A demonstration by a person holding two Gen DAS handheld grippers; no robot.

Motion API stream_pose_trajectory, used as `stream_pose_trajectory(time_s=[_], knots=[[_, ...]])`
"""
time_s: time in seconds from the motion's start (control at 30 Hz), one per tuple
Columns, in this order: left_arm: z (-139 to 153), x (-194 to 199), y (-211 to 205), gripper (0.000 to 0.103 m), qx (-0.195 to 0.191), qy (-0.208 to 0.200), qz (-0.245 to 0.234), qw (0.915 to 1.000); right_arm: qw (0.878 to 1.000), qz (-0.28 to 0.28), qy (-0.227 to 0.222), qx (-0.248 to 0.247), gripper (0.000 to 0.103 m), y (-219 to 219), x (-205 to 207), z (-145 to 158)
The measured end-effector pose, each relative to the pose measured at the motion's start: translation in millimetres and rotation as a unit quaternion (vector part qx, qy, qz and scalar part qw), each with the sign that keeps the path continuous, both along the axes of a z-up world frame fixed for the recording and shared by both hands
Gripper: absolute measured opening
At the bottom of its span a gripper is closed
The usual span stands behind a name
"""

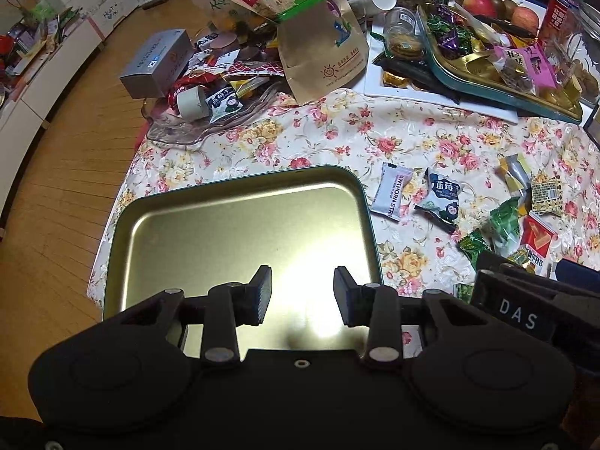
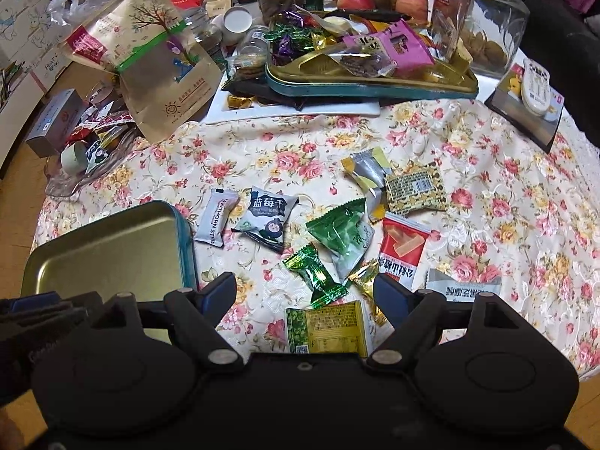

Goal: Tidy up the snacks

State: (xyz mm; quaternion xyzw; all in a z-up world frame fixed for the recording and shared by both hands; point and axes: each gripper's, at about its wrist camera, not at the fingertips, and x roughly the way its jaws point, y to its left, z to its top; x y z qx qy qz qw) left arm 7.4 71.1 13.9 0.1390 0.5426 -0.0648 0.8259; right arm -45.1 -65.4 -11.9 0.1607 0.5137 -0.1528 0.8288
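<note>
On the floral tablecloth (image 2: 487, 172), a scatter of wrapped snacks lies just beside an empty gold-lined tin tray (image 1: 240, 225) with a teal rim, which sits at the near left edge of the table. The left gripper (image 1: 302, 294) hovers over the tray with its jaws apart and nothing between them. The right gripper (image 2: 304, 294) hangs above the loose pile, jaws spread wide and likewise empty.

Directly below the right gripper sit a green-and-yellow packet (image 2: 330, 328) and a green foil candy (image 2: 313, 272), with a gold-wrapped sweet (image 2: 365, 275) touching the candy's neighbours. The crowding is the main hazard: closing here could pinch two wrappers at once, or catch only a twisted foil tail that slips free on the lift. A red packet (image 2: 403, 251) and a grey sachet (image 2: 463, 287) lie partly under the right-hand finger, so a straight descent might press them down or drag them.

Further out, the blueberry packet (image 2: 268, 217) and the hawthorn strip (image 2: 217, 221) rest close to the tray's corner; a careless sweep could shove them under its rim. The tray seems to overhang the table edge slightly, though the fisheye bend makes that hard to judge, and a knock from the left gripper could tip it to the wooden floor (image 1: 67, 172).
</note>
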Motion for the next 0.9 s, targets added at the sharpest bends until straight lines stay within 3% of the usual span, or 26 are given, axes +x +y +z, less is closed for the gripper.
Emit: stream_pose_trajectory(time_s=[0.3,0.9], knots=[[-1.1,-0.3,0.6,0.047,-0.008,0.009,0.002,0.9999,1.000,0.008,-0.019,-0.009,0.084,2.5,-0.9,4.5],[-4.8,-1.4,-1.1,0.047,-0.002,0.017,-0.009,0.9998,1.000,0.005,-0.009,0.002,0.084,4.0,-1.1,1.7]])
